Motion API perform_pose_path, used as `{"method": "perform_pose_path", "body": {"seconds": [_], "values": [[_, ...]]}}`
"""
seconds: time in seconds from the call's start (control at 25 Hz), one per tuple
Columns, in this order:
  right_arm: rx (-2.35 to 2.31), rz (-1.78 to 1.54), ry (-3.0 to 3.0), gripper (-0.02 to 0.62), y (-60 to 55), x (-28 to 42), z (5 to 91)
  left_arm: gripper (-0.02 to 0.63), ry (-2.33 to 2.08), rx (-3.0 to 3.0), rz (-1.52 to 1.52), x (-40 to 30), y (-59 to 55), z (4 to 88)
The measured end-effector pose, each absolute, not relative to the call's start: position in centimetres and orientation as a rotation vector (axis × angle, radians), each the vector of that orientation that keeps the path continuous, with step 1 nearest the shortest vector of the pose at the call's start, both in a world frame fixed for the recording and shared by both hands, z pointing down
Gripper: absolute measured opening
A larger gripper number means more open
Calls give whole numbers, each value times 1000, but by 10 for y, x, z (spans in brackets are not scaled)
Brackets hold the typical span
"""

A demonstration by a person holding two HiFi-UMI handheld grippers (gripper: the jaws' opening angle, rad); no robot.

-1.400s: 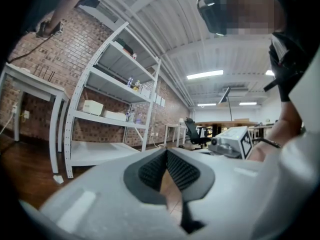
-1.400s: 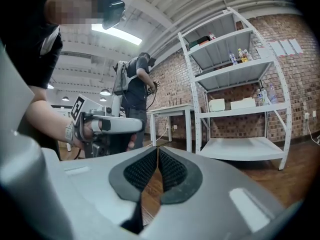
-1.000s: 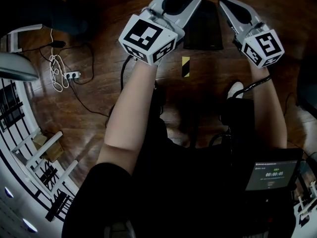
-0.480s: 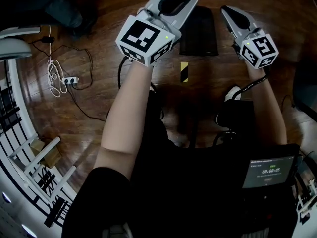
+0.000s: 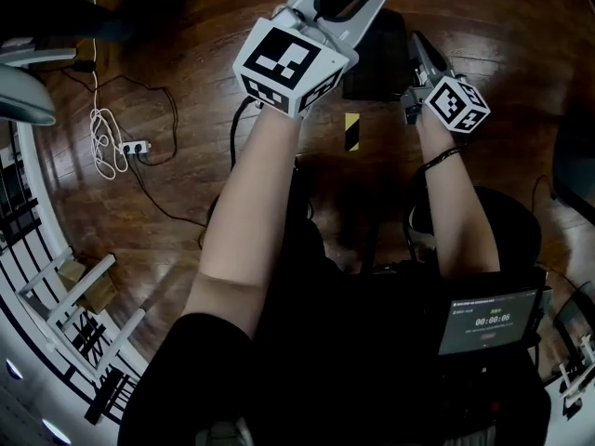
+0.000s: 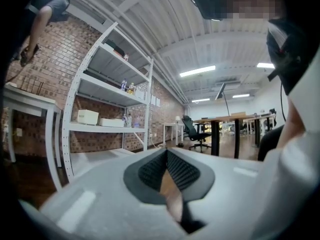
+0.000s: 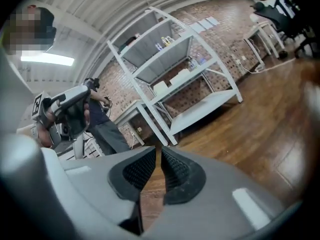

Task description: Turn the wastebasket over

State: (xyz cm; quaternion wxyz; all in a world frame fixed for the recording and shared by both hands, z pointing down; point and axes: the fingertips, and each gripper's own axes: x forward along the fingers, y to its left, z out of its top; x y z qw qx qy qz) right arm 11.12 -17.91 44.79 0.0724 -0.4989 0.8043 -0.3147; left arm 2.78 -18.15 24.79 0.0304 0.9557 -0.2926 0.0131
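A: L gripper (image 6: 166, 152), what's it doing?
B: Pads pressed together at the tips, nothing btw them. It's held level, pointing across the room at a white shelving rack (image 6: 107, 84) by the brick wall (image 6: 45, 59).
A: And the R gripper (image 7: 159, 154)?
B: Jaws just opening. There's a thin slit btw the pads, w/ only floorboards showing thru it and nothing in there. It's tipped a bit downward and sits lower than the L one.
A: Where's the wastebasket (image 5: 379, 59)?
B: Black, boxy, down on the wood floor (image 5: 186, 193) in front of the person. From above it shows btw the two grippers. The L one crosses its top-left corner, and the R one is just beside its right edge. Can't tell if either touches it. Neither has it in its jaws, tho.
A: Which way up?
B: Can't tell, too dark.
A: Anything else round it?
B: A yellow-black tape strip (image 5: 350, 130) on the boards, just on the person's side of it. Well off to the L there's a power strip (image 5: 137, 144) w/ a white cable (image 5: 102, 128) bunched beside it. Also a small lit screen (image 5: 488, 321) at the person's R hip.
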Motion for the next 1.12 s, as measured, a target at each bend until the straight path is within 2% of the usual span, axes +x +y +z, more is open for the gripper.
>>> {"method": "perform_pose_path", "body": {"seconds": [0.28, 0.36, 0.56, 1.12], "values": [[-1669, -1227, 2037, 65, -128, 143, 531, 3, -920, 2925, -20, 21, -185, 234], [-1720, -1302, 1906, 110, -110, 152, 558, 3, -921, 2920, -24, 20, -185, 238], [-1749, -1471, 1534, 162, -66, 159, 611, 2, -908, 2916, -28, 21, -186, 242], [-1654, -1598, 1297, 204, -53, 122, 654, 3, -912, 2903, -52, 21, -186, 230]]}}
